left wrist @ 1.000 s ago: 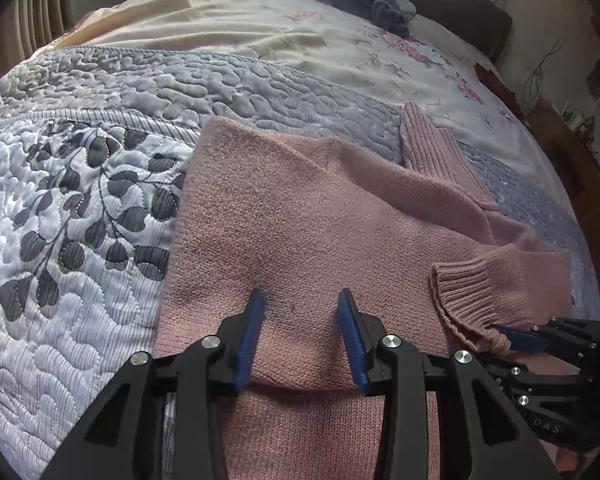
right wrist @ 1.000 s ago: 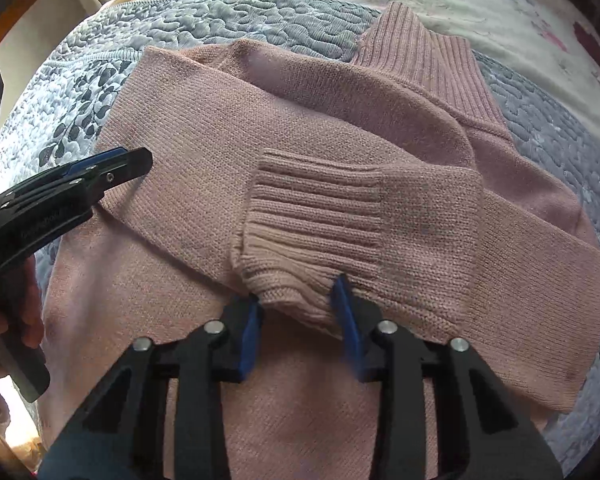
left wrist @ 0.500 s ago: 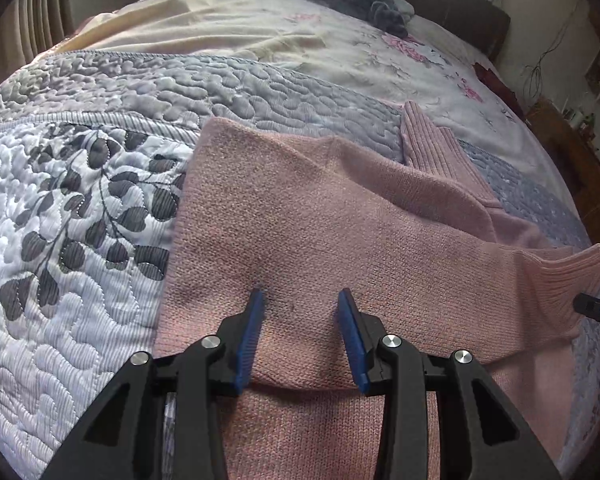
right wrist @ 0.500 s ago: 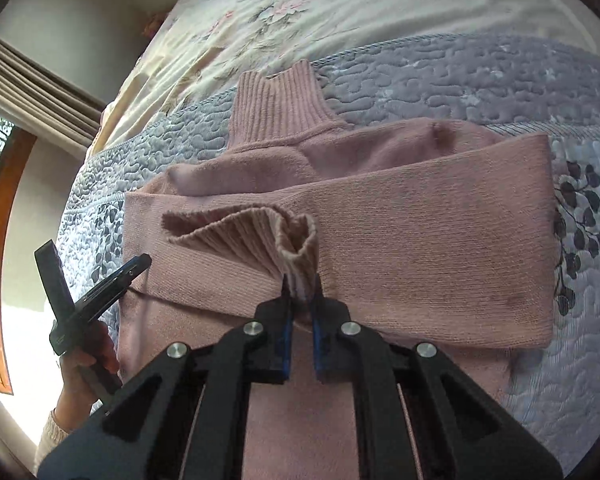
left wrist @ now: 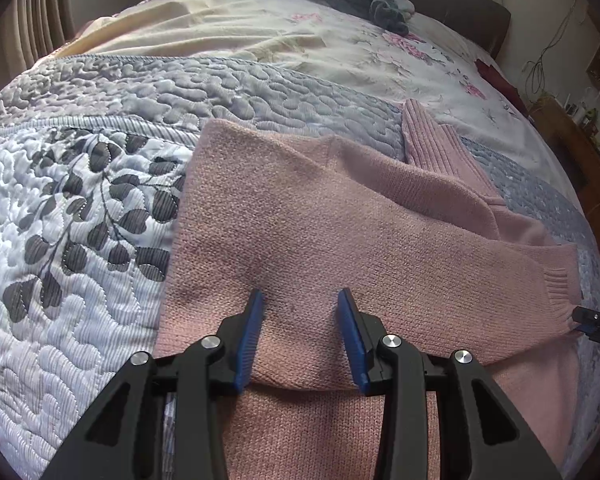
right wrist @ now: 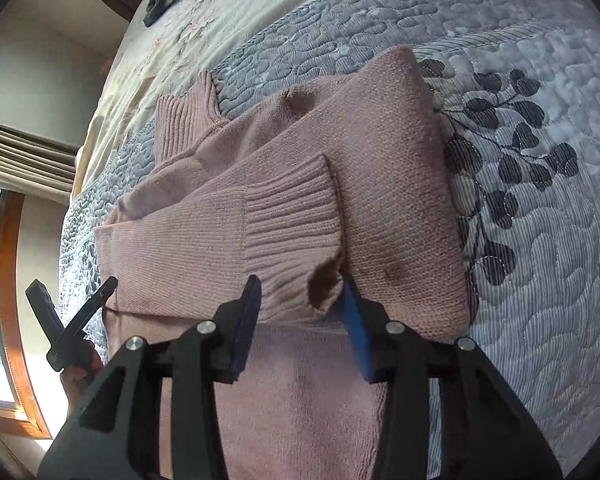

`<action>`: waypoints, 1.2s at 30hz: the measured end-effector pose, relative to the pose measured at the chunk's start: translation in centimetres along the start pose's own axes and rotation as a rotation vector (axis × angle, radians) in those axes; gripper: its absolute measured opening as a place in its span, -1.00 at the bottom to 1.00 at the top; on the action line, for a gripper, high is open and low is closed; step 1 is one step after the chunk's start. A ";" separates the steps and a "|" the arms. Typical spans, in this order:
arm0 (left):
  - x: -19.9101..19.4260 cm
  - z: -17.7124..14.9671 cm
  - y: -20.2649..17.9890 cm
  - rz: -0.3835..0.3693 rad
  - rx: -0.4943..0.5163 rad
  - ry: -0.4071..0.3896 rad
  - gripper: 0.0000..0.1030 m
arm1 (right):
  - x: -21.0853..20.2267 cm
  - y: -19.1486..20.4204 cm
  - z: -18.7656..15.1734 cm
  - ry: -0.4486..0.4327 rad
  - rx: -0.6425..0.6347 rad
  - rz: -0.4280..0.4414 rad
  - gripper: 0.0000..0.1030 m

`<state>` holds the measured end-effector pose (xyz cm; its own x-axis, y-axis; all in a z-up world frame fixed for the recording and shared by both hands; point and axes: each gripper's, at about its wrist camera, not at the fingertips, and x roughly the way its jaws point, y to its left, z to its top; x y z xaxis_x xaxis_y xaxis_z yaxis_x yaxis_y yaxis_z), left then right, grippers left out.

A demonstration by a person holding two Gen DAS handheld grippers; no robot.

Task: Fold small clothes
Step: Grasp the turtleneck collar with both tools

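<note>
Both tools share one build. The left gripper [left wrist: 300, 334] has a matte black frame of angular arms with triangular cut-outs near the base, four round silver screw heads in a row across the linkage, and two flat blue pads [left wrist: 250, 340] lining the inner faces of the black fingers. The right gripper [right wrist: 300, 320] shows the same black frame, silver screws and blue pads [right wrist: 356, 336].
</note>
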<state>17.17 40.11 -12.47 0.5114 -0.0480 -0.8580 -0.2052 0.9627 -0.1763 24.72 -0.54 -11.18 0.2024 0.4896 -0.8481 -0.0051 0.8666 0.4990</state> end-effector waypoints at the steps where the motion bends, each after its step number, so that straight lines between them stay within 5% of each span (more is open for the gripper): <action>1: -0.3 0.1 -0.3 0.002 0.000 -0.001 -0.24 | 0.0 -0.4 0.4 0.003 0.013 0.011 -0.17; 4: -1.2 0.5 -1.5 -0.037 0.012 -0.023 -0.23 | 0.4 -1.0 1.2 0.024 0.036 0.034 -0.28; 6: -1.3 0.6 -2.7 -0.045 0.044 -0.022 -0.21 | 0.4 -1.0 1.4 0.032 0.027 0.013 -0.65; 8: -0.9 0.6 -3.6 -0.043 0.077 -0.010 -0.20 | 0.2 -1.1 1.3 0.026 0.015 0.000 -0.83; 12: 0.7 0.2 -3.8 -0.012 0.100 0.018 -0.20 | 0.2 -1.9 0.8 0.033 -0.008 -0.053 -0.89; 19: 1.2 0.2 -2.5 -0.026 0.072 0.028 -0.19 | 0.6 -0.4 0.8 0.048 -0.109 -0.121 -0.84; 22: 0.6 0.8 -3.0 -0.024 0.082 0.037 -0.19 | -0.7 1.3 1.2 -0.001 -0.183 -0.190 -0.65; 30: 0.8 8.6 -6.7 -0.080 0.111 -0.038 0.08 | 0.8 6.1 9.1 -0.019 -0.232 -0.066 -0.21; 36: 6.8 14.0 -10.0 -0.171 0.073 0.029 0.22 | 7.3 9.2 16.0 0.042 -0.199 0.045 -0.21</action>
<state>34.35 33.91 -9.75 0.5095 -0.2192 -0.8321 -0.0559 0.9565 -0.2862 41.80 9.49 -9.96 0.1562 0.5278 -0.8349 -0.2073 0.8439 0.4948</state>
